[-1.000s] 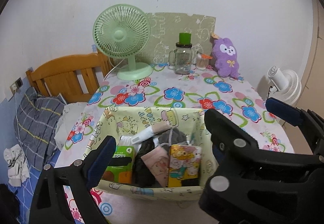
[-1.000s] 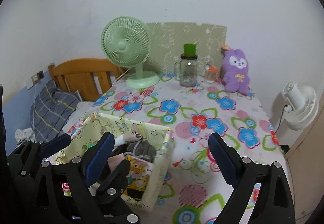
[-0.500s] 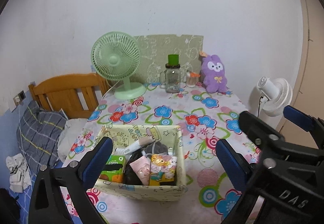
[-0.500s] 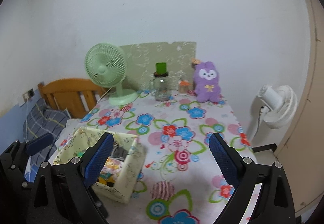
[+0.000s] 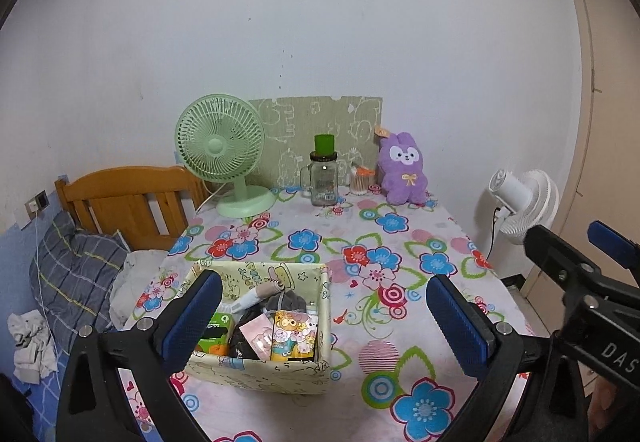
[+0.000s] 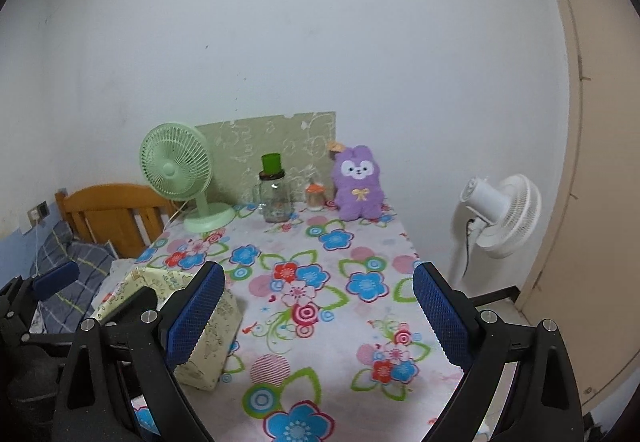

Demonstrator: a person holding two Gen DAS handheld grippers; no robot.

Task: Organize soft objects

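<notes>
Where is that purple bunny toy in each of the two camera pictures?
Left wrist view: the purple bunny plush sits right of centre at the table's far end, against the wall.
Right wrist view: the same plush sits near the picture's middle, again at the far end.
Shared landmark: the green desk fan stands to its left in both, with a green-lidded glass jar between them.
</notes>
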